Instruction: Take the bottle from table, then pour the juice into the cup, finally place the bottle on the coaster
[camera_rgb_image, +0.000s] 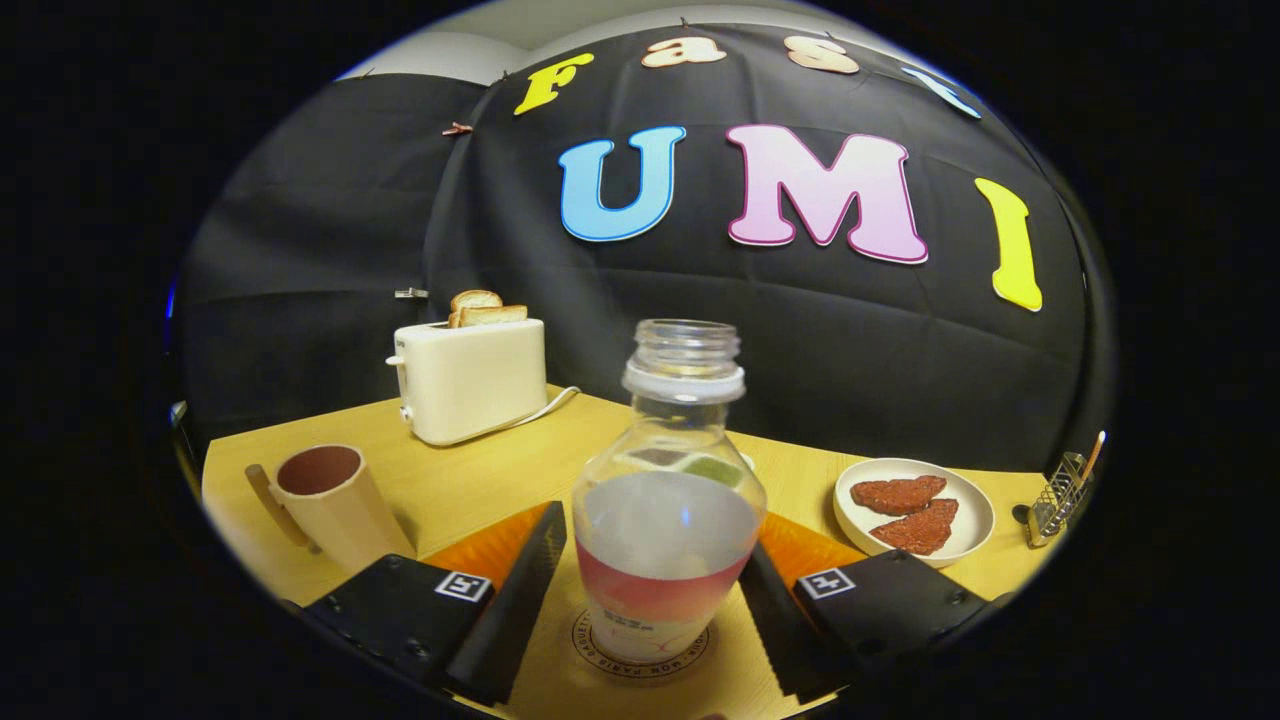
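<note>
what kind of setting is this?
Likely a staged breakfast table in a demo booth: toaster holding toast, plate of food, cup. Gripper fingers flank the bottle standing on a coaster.

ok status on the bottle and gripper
Gripper open, fingers either side of bottle, not touching. Bottle upright on coaster, cap off. Cup off left, nothing in the way.
</note>
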